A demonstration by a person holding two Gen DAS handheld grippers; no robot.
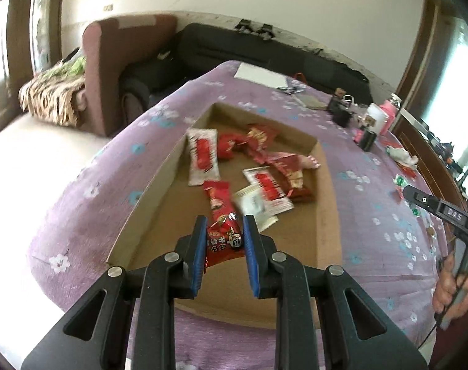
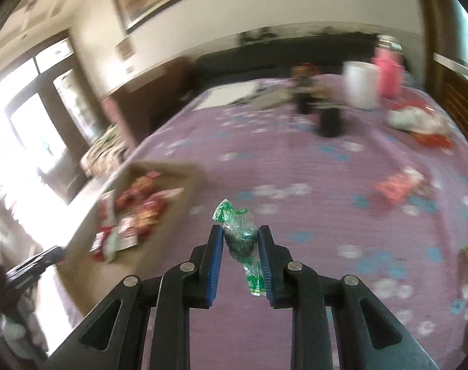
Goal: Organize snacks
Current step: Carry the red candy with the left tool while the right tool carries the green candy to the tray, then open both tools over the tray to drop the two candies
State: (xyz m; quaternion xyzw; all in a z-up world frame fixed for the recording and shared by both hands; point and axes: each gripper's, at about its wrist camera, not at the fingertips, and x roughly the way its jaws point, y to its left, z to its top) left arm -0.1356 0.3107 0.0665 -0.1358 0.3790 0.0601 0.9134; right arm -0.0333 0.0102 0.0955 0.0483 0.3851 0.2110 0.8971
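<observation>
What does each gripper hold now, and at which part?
Left gripper: red snack packet, pinched near one end. Right gripper: green wrapped candy, pinched at its middle.

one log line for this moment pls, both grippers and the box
left gripper: shut on red snack packet, over cardboard box | right gripper: shut on green wrapped candy, above purple cloth | box: holds red and white packets

Daylight floods in from the glass doors [image 2: 33, 129], blown out to white at the left of the right wrist view. That view is smeared with motion blur, worst away from the doors. The left wrist view is sharper, with overexposed floor left of the cardboard box [image 1: 323, 191]. Fisheye bending darkens the corners.
</observation>
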